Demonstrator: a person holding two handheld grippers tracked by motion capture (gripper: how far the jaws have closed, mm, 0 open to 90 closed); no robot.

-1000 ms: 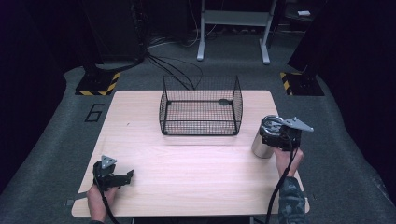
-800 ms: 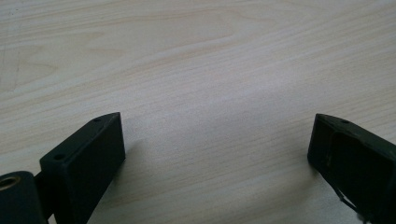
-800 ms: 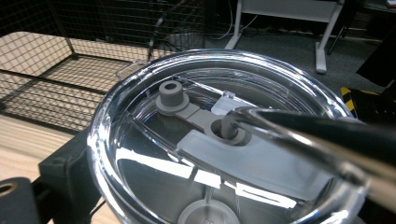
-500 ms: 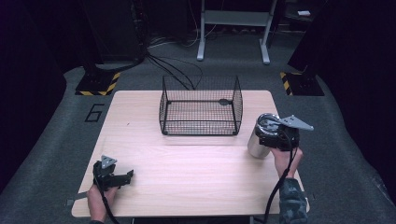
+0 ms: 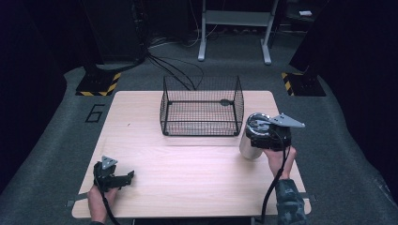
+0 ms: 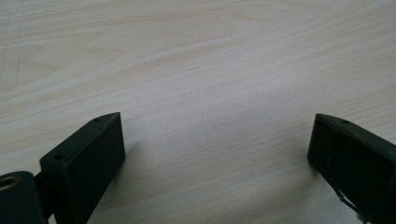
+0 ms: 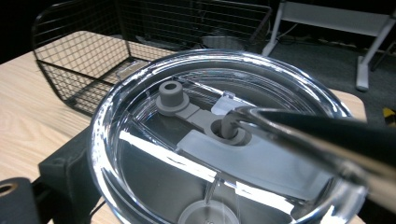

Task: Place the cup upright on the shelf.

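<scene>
**Right gripper clamps a steel tumbler beside the wire basket**

The right gripper (image 5: 263,136) has its 2 black jaws pinched on a steel tumbler (image 5: 249,143), gripping it just under the rim, 1 jaw on each side. The tumbler is tilted, its top leaning toward the hand. Whether its base touches the wood cannot be told. From the right gripper view the clear lid (image 7: 219,140) faces the camera, with a grey stopper (image 7: 172,95) flipped back from its drinking hole. The person's right hand (image 5: 279,159) holds the gripper from below, cable trailing toward the table edge.

Just to the left of the tumbler, close to it, stands a black wire basket (image 5: 202,110) near the far middle of the wooden table (image 5: 187,173).

Well apart, at the near left corner, the left gripper (image 5: 123,177) lies low over the wood, jaws spread wide with bare tabletop between them.
</scene>
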